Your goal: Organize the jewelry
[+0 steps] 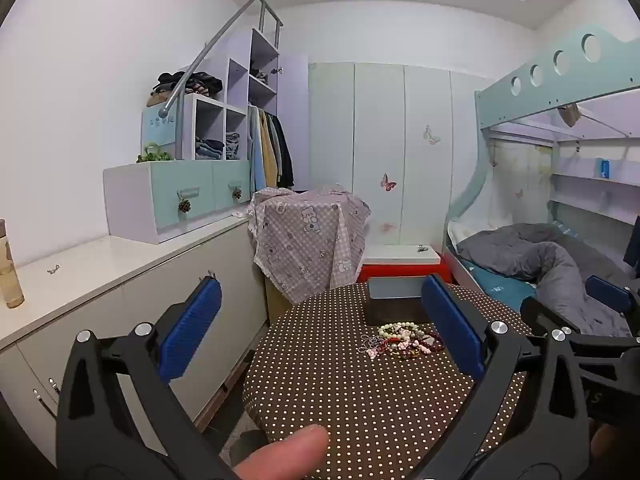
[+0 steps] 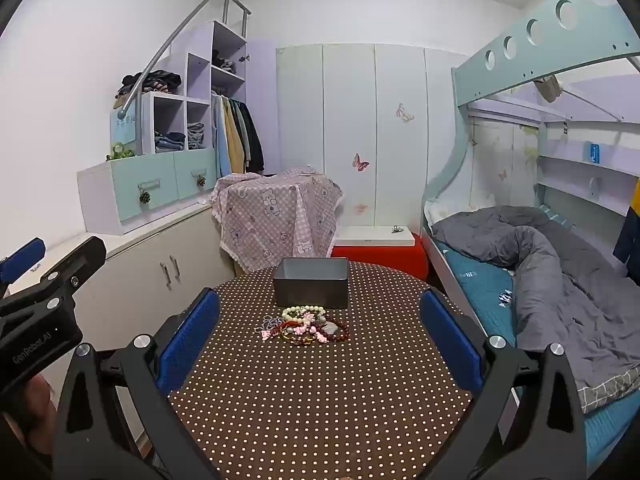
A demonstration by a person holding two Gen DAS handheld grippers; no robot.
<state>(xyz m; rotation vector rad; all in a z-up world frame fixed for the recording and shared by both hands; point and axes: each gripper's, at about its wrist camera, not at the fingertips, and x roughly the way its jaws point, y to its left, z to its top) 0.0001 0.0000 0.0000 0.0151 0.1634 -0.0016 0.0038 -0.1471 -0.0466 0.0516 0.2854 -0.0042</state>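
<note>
While the grey box [image 2: 311,286] sits upright, jewelry [image 2: 306,324] sprawls sideways before it.

I am seeing a round table [image 2: 320,392] wearing a brown cloth with white polka dots. Near its far edge a plain dark grey metal box [image 2: 311,288] is sitting, and a tangle of cream, pink and dark red bead bracelets [image 2: 306,326] is lying before it. My grippers' pads [image 2: 188,344] are showing blue on black frames.

White walls enclose a bunk bed [image 2: 532,240], a pale wardrobe [image 2: 360,132], stepped shelves [image 2: 188,92] and low cabinets [image 2: 160,264].
</note>
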